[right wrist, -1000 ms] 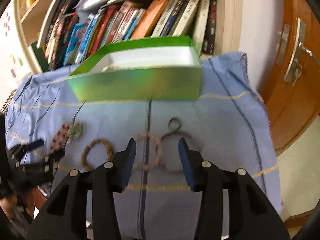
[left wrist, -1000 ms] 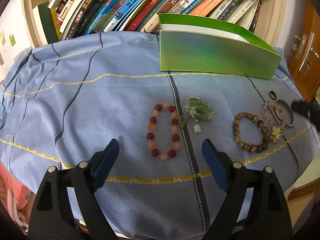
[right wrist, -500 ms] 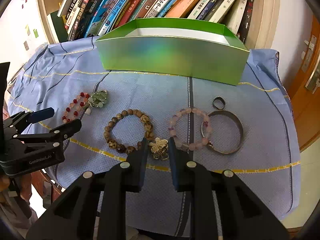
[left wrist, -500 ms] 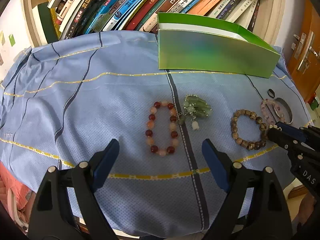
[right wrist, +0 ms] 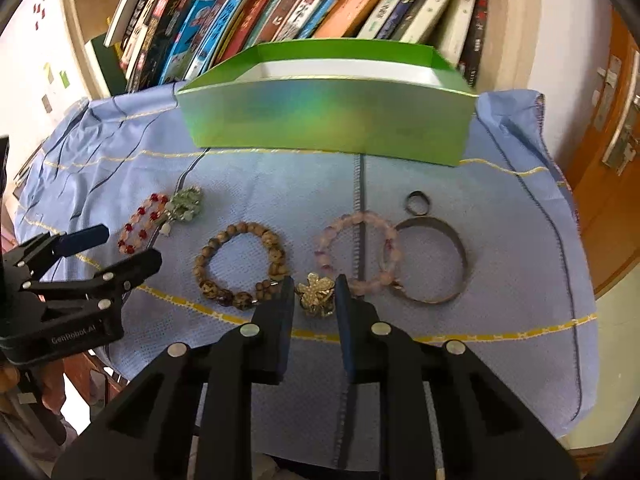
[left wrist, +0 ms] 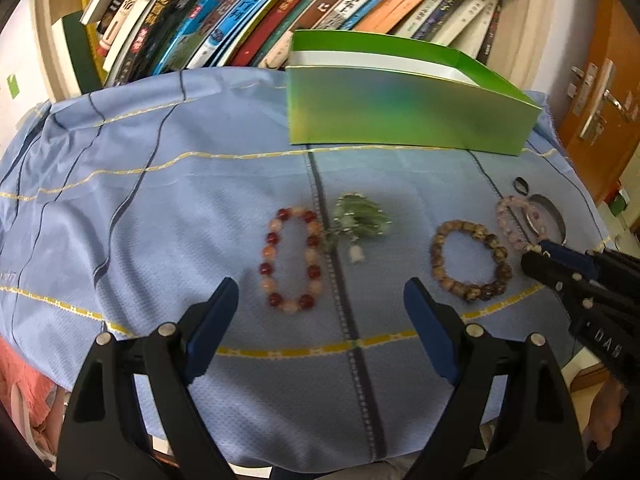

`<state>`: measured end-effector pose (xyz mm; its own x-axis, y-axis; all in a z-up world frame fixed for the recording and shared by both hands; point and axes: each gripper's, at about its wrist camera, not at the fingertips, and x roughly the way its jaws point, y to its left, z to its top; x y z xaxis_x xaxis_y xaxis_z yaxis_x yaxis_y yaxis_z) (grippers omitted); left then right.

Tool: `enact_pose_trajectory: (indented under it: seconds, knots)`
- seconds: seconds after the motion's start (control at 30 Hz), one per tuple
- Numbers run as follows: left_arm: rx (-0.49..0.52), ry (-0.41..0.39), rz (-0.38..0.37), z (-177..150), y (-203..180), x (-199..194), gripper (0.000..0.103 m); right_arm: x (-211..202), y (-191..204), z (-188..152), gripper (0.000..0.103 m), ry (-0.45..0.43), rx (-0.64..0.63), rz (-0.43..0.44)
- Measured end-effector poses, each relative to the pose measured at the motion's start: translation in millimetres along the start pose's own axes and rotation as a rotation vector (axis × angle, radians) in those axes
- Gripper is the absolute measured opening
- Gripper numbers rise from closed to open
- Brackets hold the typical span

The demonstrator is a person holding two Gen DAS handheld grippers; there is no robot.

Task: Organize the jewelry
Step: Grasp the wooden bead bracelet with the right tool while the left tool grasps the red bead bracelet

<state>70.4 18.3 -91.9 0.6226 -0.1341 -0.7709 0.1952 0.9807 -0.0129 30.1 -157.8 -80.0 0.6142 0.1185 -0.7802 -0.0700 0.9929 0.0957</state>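
Jewelry lies in a row on the blue cloth (right wrist: 500,264): a red-and-peach bead bracelet (left wrist: 291,258), a green charm cluster (left wrist: 360,222), a brown bead bracelet (right wrist: 240,266), a gold flower brooch (right wrist: 317,294), a pink bead bracelet (right wrist: 356,252), a metal bangle (right wrist: 428,264) and a small dark ring (right wrist: 418,202). My right gripper (right wrist: 314,292) has its two fingers close on either side of the brooch, low at the cloth. My left gripper (left wrist: 320,300) is open and empty, just in front of the red bracelet. A green open box (right wrist: 328,120) stands behind.
A bookshelf full of leaning books (left wrist: 280,8) stands right behind the box. A wooden door with a metal handle (right wrist: 616,128) is at the right. The cloth's right edge (right wrist: 584,320) drops off the table.
My right gripper swung left and came down over the jewelry, narrowing its fingers around the gold brooch. My left gripper stayed open in front of the red bracelet.
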Motion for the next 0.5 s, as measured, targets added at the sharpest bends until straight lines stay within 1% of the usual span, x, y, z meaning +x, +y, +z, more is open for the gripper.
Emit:
enact_pose_trajectory:
  seconds: [0.17,0.3,0.4,0.5]
  knots:
    - [-0.015,0.01,0.002,1,3,4,0.084,-5,-15,0,0.021,-0.008,0.029,-0.027]
    - [-0.013,0.0,0.002,4,4,2,0.084,-7,-29,0,0.021,-0.006,0.07,-0.03]
    - [-0.017,0.003,-0.001,5,4,4,0.084,-5,-24,-1,0.021,0.001,0.057,-0.012]
    - [-0.011,0.006,0.006,4,4,4,0.084,-4,-15,0,0.024,-0.001,0.037,0.017]
